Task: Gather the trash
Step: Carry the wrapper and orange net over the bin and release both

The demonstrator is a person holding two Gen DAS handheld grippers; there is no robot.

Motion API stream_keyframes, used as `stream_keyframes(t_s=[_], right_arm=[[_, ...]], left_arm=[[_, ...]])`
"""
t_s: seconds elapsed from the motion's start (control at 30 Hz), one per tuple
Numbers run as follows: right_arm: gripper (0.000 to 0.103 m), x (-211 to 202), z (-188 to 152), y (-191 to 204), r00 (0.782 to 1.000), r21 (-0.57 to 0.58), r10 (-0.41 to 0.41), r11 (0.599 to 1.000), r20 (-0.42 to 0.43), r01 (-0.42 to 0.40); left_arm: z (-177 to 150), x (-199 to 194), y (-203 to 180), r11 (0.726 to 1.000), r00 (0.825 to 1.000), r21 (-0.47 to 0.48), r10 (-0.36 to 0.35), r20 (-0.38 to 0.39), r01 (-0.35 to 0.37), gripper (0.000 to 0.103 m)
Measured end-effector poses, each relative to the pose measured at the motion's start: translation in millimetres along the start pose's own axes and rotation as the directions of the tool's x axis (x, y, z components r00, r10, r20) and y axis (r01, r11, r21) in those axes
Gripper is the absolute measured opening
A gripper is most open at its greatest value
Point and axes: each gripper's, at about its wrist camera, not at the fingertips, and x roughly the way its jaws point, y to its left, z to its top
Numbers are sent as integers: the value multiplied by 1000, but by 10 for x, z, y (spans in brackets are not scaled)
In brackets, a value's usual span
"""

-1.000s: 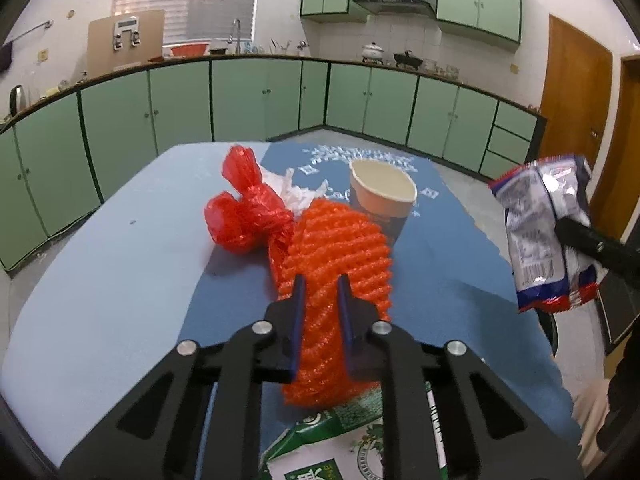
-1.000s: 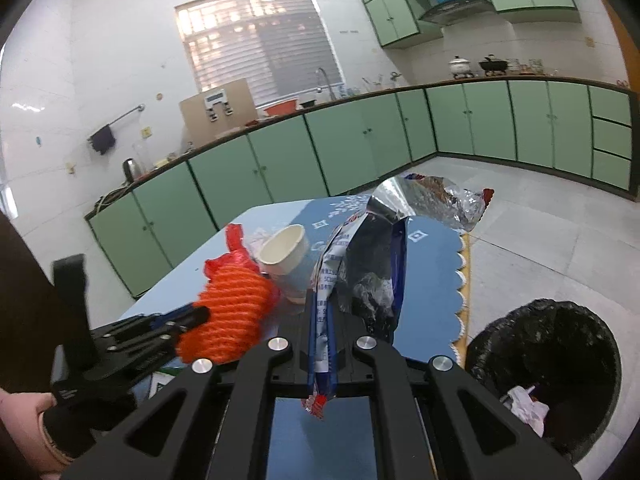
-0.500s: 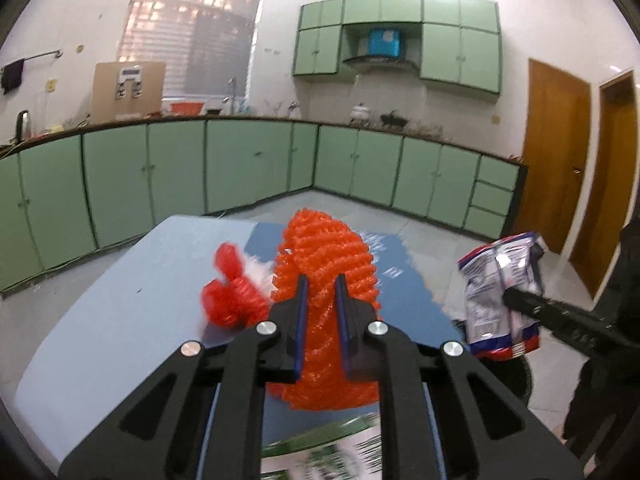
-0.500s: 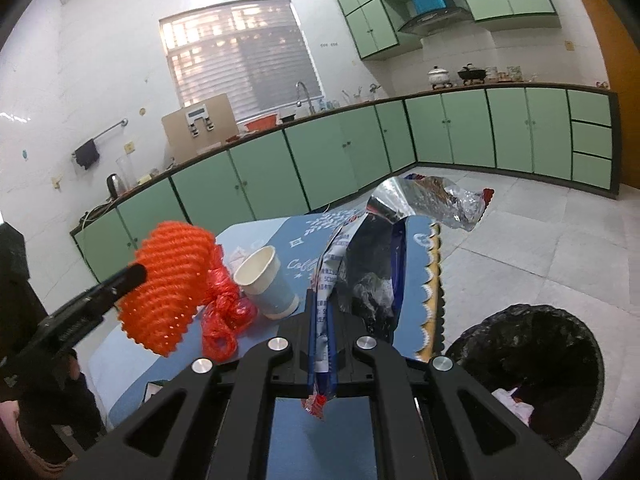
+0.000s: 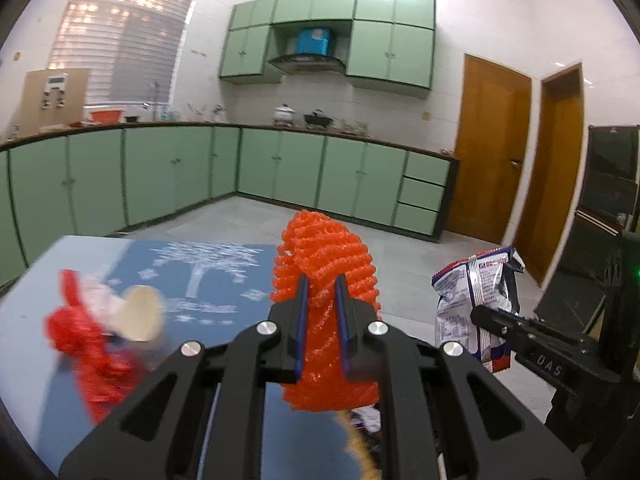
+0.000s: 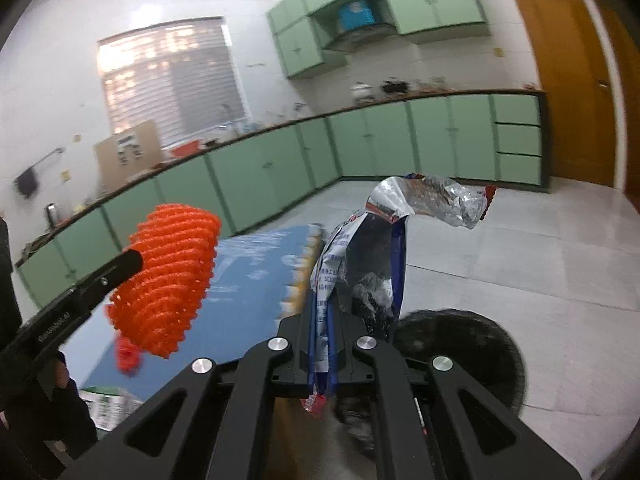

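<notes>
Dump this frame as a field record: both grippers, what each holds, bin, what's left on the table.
left gripper: shut on orange foam net, held in the air
right gripper: shut on snack bag, held in the air
trash bin: black liner, on floor below right gripper
table: blue cloth
left on table: paper cup, red plastic bag, both blurred

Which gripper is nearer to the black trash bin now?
Right. The right gripper, holding the snack bag, is just beside the black trash bin; the left gripper, holding the orange foam net, is farther, over the table.
</notes>
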Motion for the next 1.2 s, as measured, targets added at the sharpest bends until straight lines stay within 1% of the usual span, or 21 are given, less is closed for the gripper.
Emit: stream_keyframes(t_s=[0.13, 0.17, 0.37, 0.53, 0.6, 0.67, 0.7, 0.73, 0.77, 0.8, 0.83, 0.9, 0.93, 1.0, 1.1, 1.17, 1.2], right_arm=[[5, 120, -68, -485, 997, 42, -69, 997, -31, 70], [5, 152, -87, -567, 996, 49, -77, 996, -39, 79], [5, 396, -253, -1152, 988, 86, -118, 988, -100, 127], [5, 571, -379, -1517, 983, 114, -123, 984, -137, 140], [6, 669, -391, -1595, 981, 110, -116, 985, -152, 134], [6, 799, -429, -1677, 978, 105, -106, 986, -177, 126], [7, 864, -453, -1710, 977, 104, -100, 987, -187, 121], [9, 920, -485, -1742, 976, 107, -92, 988, -198, 115], [16, 960, -510, -1773, 974, 109, -89, 988, -207, 113], [19, 1012, -534, -1795, 972, 112, -83, 988, -222, 110], [22, 1043, -570, -1806, 969, 110, -85, 987, -234, 113], [23, 1086, -627, -1844, 963, 104, -92, 987, -252, 121], [25, 1076, -641, -1861, 963, 107, -91, 987, -254, 122], [30, 1026, -637, -1868, 963, 108, -100, 986, -249, 130], [40, 895, -556, -1858, 968, 111, -108, 984, -226, 136], [52, 775, -473, -1766, 973, 97, -115, 986, -198, 136], [56, 687, -419, -1676, 977, 82, -120, 987, -177, 136]], left_arm=[[-98, 373, -361, 999, 998, 8, -48, -35, 49, 12], [-133, 508, -492, 998, 997, 11, -64, -50, 65, 12], [-355, 1109, -904, 995, 988, 16, -101, -121, 103, 12], [-545, 1608, -1091, 994, 978, 23, -99, -184, 105, 13], [-635, 1807, -1119, 993, 969, 31, -103, -222, 113, 14], [-705, 1951, -1154, 993, 962, 37, -104, -251, 117, 17], [-740, 2033, -1160, 993, 957, 37, -101, -271, 115, 20], [-769, 2096, -1157, 994, 955, 35, -91, -282, 105, 22], [-782, 2132, -1147, 995, 954, 34, -82, -288, 96, 22], [-791, 2178, -1120, 996, 953, 30, -73, -295, 86, 24], [-797, 2202, -1104, 997, 952, 27, -64, -299, 76, 27], [-765, 2211, -1032, 999, 955, 13, -43, -294, 49, 31], [-741, 2206, -991, 999, 957, 5, -36, -288, 39, 33], [-682, 2158, -929, 1000, 960, -8, -23, -279, 22, 34], [-546, 1971, -840, 999, 967, -34, -25, -254, 17, 35], [-436, 1780, -806, 999, 975, -30, -24, -220, 18, 41], [-380, 1657, -775, 1000, 980, -20, -17, -200, 13, 48]])
